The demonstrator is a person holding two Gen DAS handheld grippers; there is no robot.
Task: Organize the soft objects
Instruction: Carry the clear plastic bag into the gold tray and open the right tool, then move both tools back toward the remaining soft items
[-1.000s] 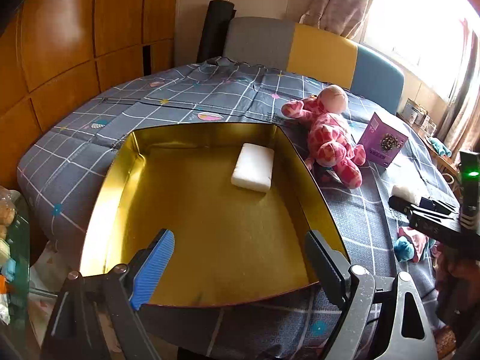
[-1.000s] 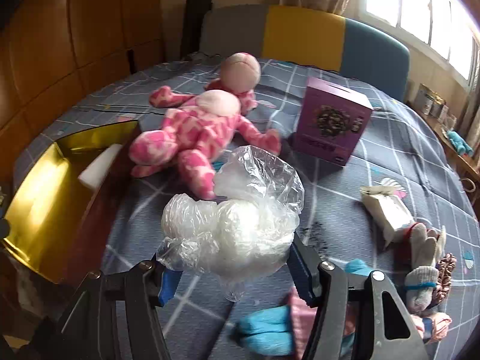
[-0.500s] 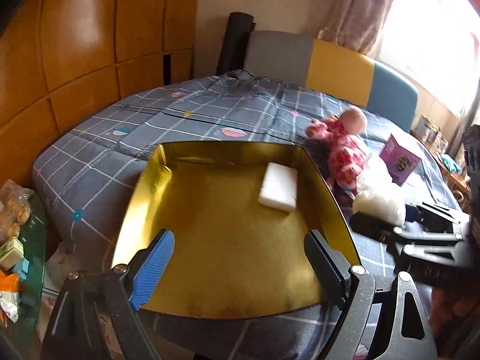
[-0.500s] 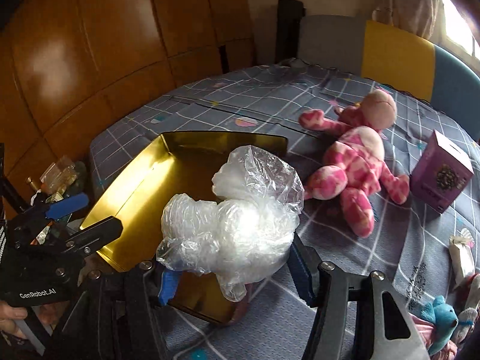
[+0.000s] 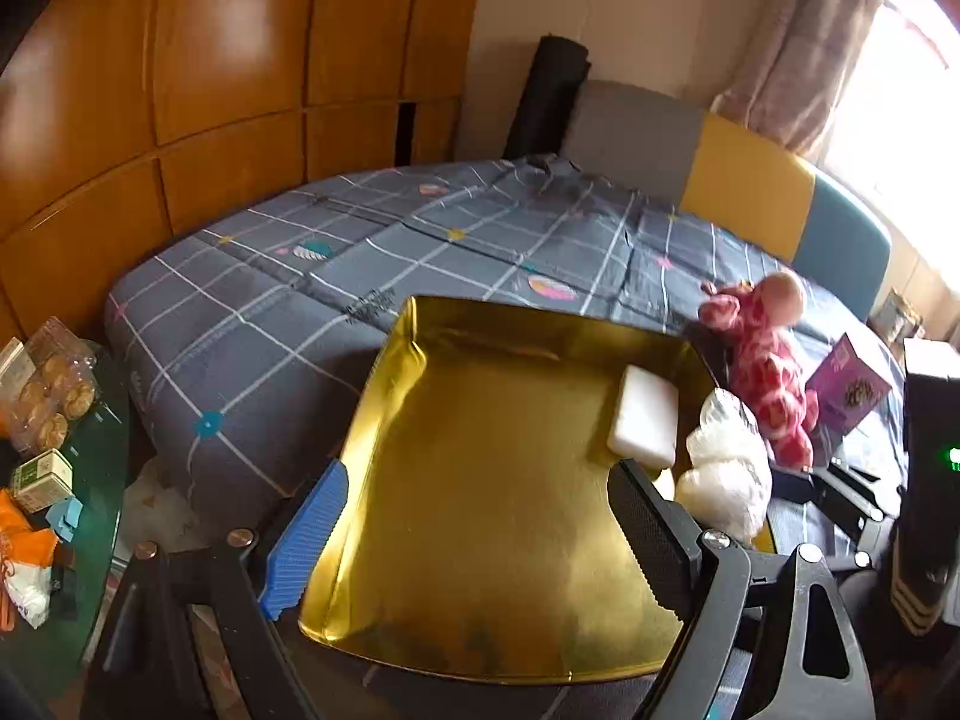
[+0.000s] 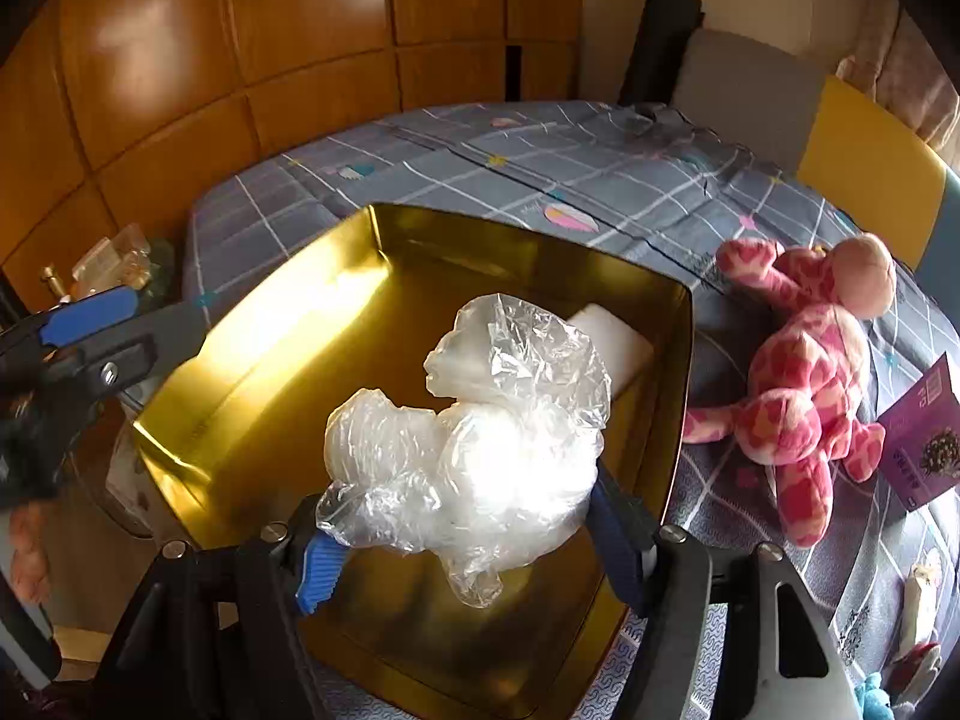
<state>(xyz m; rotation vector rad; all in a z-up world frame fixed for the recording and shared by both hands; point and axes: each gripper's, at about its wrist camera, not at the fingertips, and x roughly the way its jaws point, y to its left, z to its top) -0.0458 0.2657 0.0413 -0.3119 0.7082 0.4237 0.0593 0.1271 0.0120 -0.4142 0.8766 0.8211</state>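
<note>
Gripping a plastic bag [image 6: 474, 450] over gold tray [image 6: 252, 354] on checked bedspread [image 5: 252, 324], right jaws; left jaws apart.

Both wrist views look down close over the gold tray [image 5: 480, 510] [image 6: 270, 372] on the bed [image 5: 270, 312] [image 6: 540, 168]; left from its near edge, right from its right corner.

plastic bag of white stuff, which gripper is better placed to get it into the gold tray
Right. The right gripper is already shut on the plastic bag and holds it over the gold tray, beside the white sponge. The left gripper is open, holding nothing, at the tray's near edge.
</note>
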